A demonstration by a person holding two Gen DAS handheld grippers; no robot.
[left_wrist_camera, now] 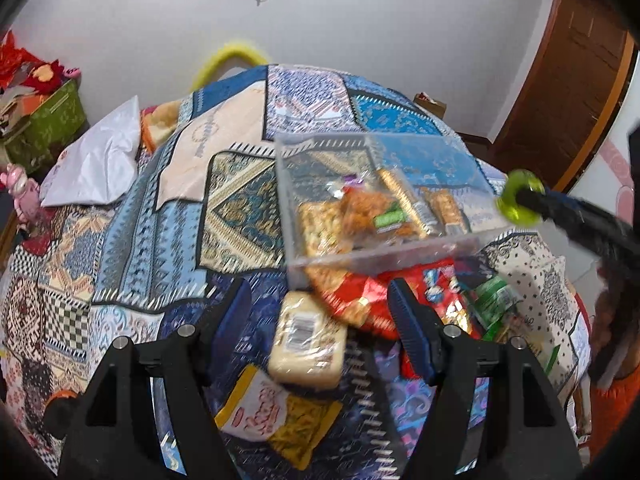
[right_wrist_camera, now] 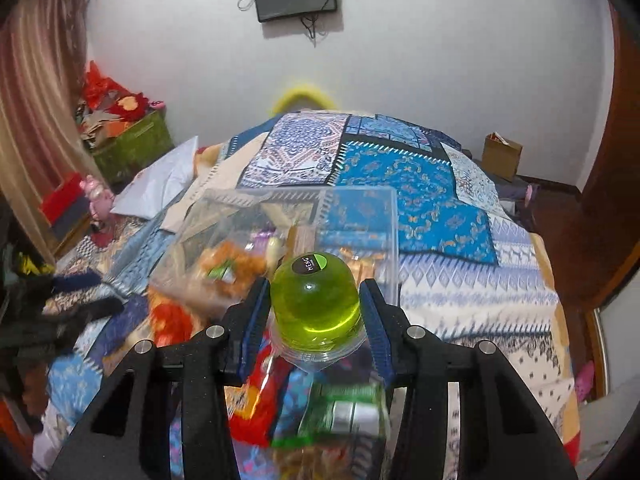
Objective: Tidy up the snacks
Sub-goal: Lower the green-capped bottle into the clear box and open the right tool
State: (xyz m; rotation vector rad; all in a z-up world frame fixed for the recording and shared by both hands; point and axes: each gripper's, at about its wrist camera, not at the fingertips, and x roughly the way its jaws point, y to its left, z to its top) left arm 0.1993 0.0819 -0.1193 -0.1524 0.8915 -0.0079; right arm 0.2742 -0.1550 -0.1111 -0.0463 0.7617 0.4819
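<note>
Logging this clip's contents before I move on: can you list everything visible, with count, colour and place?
Clear plastic bin: one, transparent, on the bed, snack packets inside.
Green jelly cup: one, held over the bin's near side.
Pale wrapped cake: one, cream, before the bin.
Yellow snack bag: one, nearest the camera.
Red snack bag: one, against the bin.
Green packets: several, right of the red bag.
Patchwork bedspread: one, mainly blue.
Left gripper: open, empty.
Right gripper: shut on the cup.
</note>
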